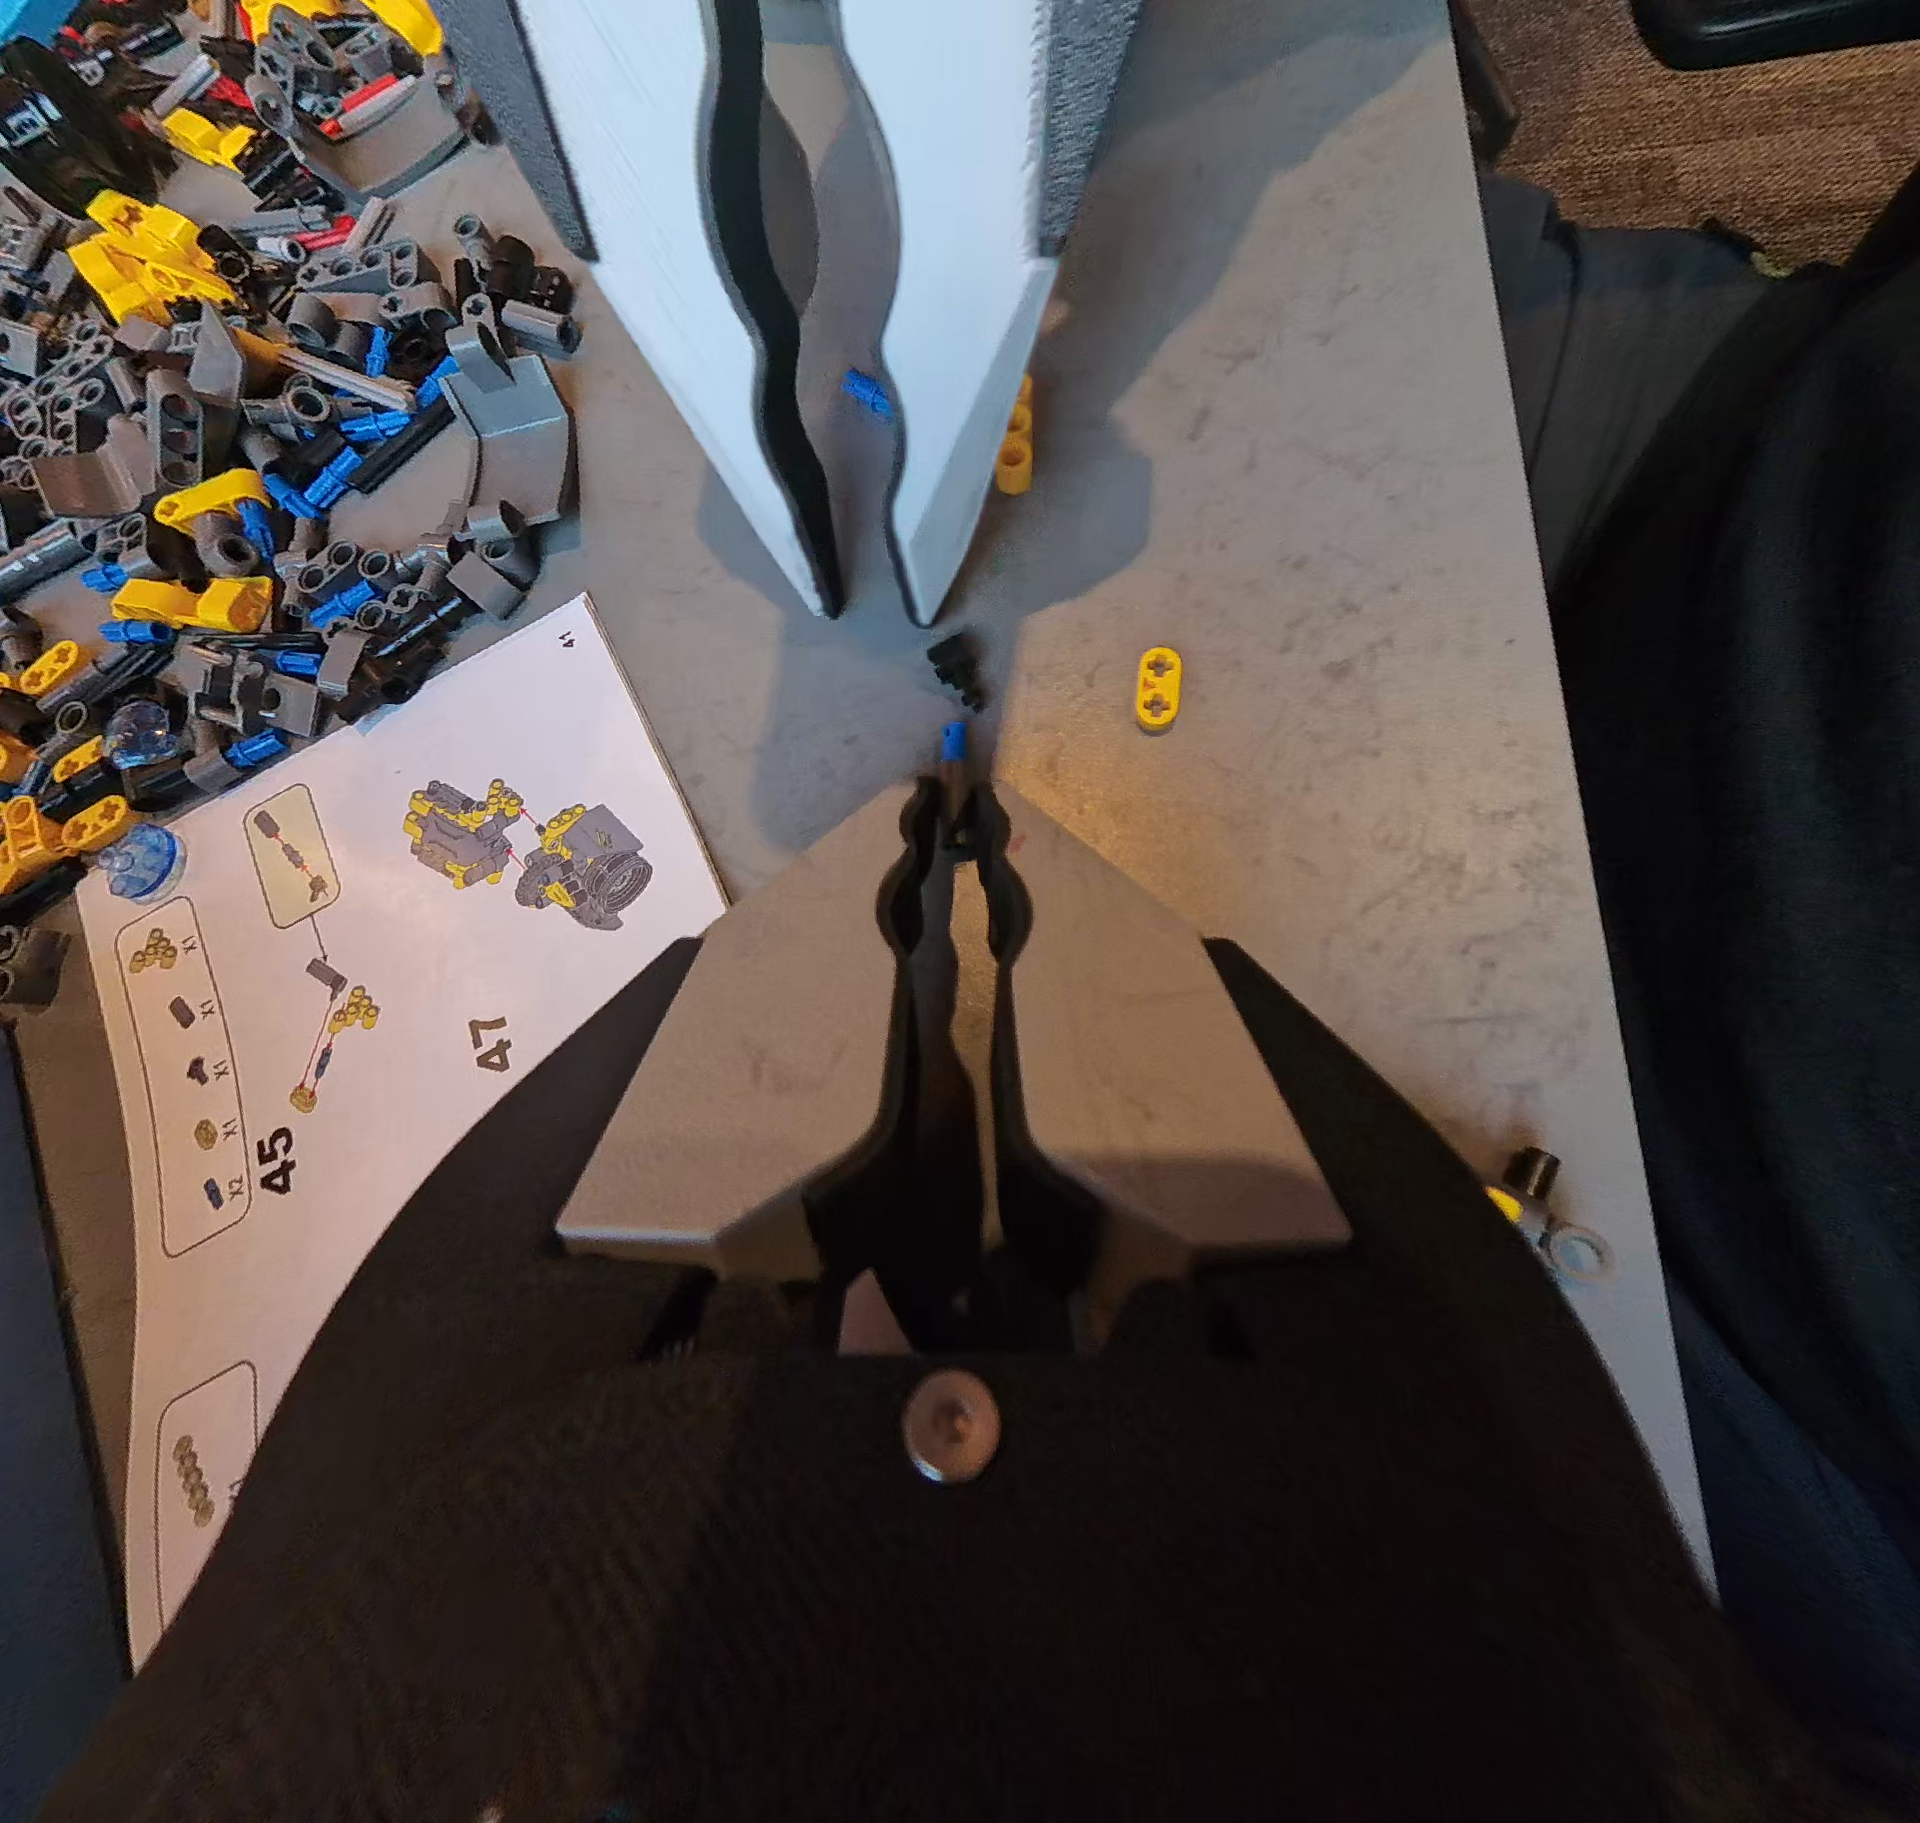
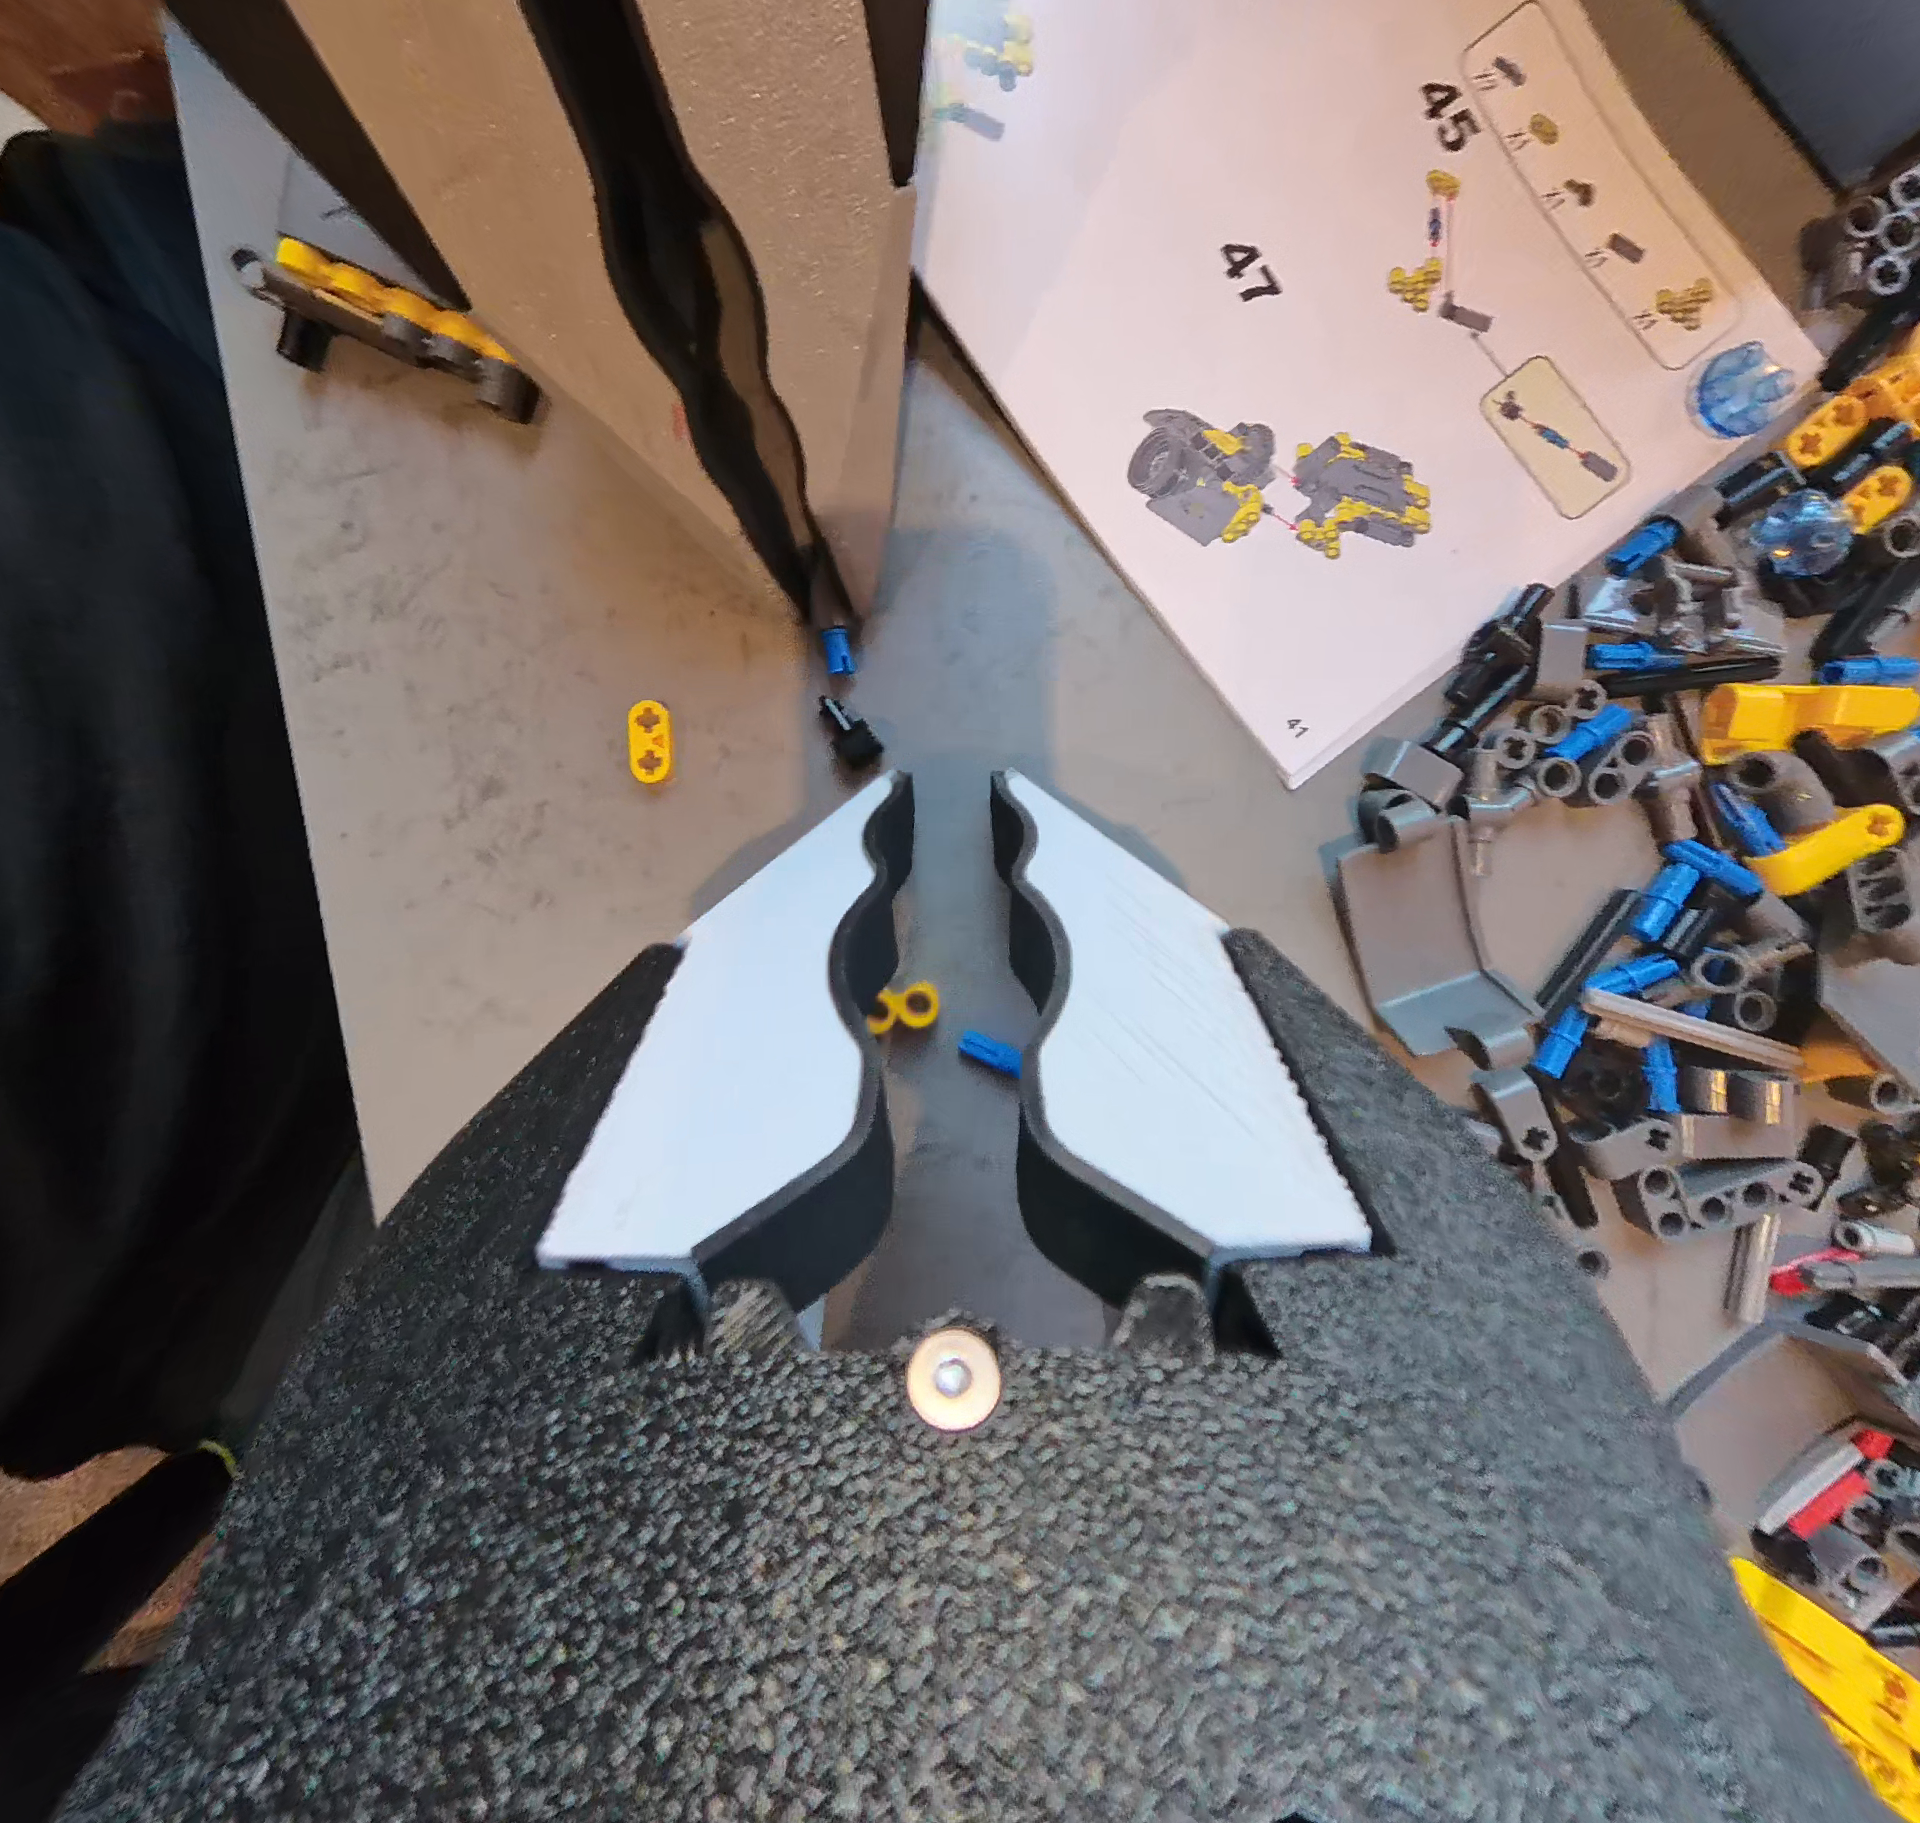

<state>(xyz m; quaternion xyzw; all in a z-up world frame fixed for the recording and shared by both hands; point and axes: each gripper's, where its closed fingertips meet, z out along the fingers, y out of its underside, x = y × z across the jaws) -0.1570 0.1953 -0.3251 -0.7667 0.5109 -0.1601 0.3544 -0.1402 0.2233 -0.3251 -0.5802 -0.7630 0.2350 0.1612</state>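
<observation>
My left gripper (image 1: 956, 799) has grey fingers and is shut on a small blue pin (image 1: 954, 740) whose tip sticks out past the fingertips, low over the grey table. The right wrist view shows this pin (image 2: 836, 649) too. A small black connector (image 1: 958, 674) lies on the table just ahead of it. My right gripper (image 2: 951, 786), with white fingers, is open and empty, and its tips sit just short of the black connector (image 2: 850, 729). The two grippers face each other tip to tip. Under the right fingers lie a loose blue pin (image 2: 987, 1051) and a yellow piece (image 2: 904, 1006).
A flat yellow two-hole link (image 1: 1158, 690) lies on the table (image 1: 1299, 485) beside the tips. An open instruction booklet (image 1: 416, 942) and a large pile of loose building parts (image 1: 208, 423) lie on one side. A small yellow and grey assembly (image 2: 395, 329) sits near the table edge. A person's dark clothing (image 1: 1766, 838) is beyond that edge. About 4 cm separates my left fingertips from my right.
</observation>
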